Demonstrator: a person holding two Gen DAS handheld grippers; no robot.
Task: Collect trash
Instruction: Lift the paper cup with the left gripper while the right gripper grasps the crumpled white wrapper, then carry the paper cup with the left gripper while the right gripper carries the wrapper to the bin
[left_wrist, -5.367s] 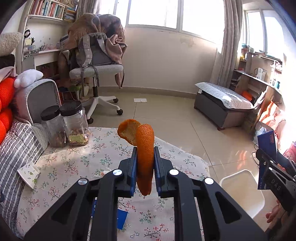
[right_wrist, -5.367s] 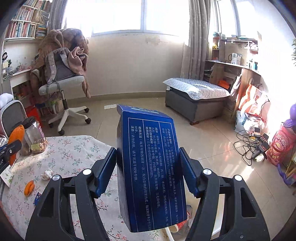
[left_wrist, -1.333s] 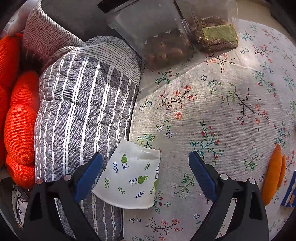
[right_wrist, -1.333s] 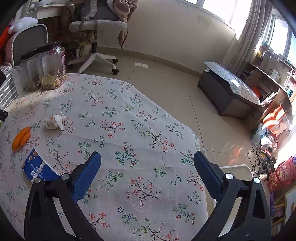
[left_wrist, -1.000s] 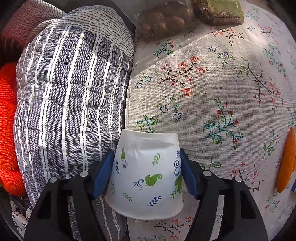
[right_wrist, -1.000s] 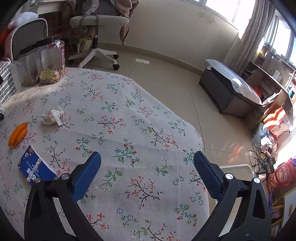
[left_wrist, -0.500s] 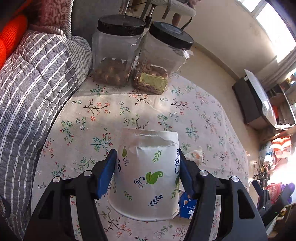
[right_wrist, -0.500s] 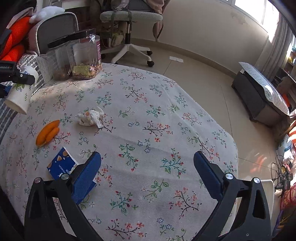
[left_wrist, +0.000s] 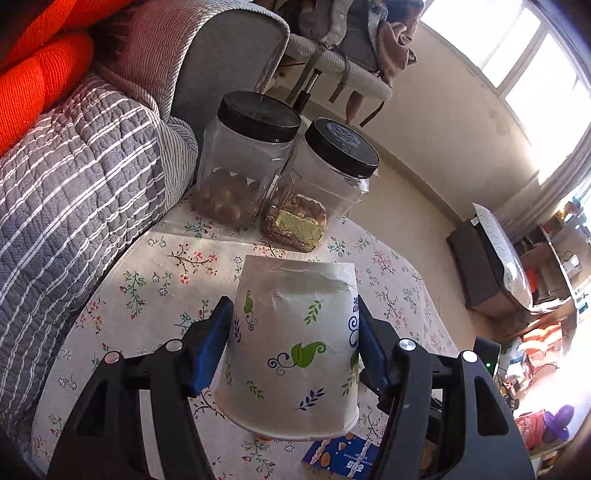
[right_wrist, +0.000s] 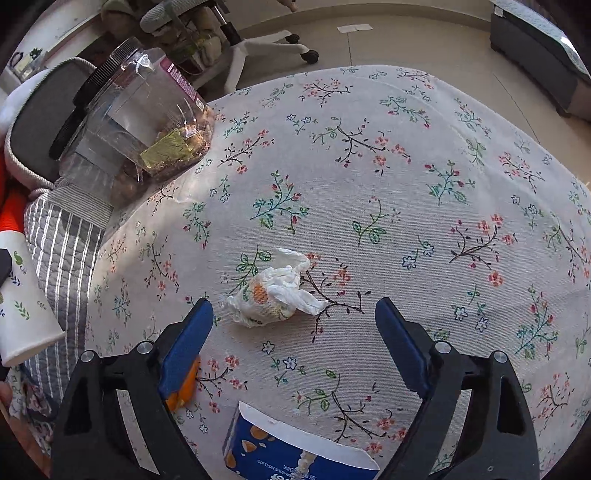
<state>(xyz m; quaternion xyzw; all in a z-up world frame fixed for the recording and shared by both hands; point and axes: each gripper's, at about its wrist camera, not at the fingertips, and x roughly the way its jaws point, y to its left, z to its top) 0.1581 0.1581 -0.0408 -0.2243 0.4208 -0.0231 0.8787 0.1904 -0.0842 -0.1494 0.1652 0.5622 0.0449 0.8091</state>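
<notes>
Two clear plastic jars with black screw lids (left_wrist: 255, 158) (left_wrist: 325, 184) stood side by side at the far left of the floral tablecloth (right_wrist: 406, 177). One white paper cup printed with green and blue leaves (left_wrist: 295, 347) was there, seen in both views. One crumpled white tissue (right_wrist: 275, 288) lay near the middle of the cloth. One blue cardboard biscuit box (right_wrist: 295, 454) lay at the near edge. One piece of orange peel (right_wrist: 183, 391) showed at near left, though half hidden, so possibly more. Two black grippers with blue pads were present.
</notes>
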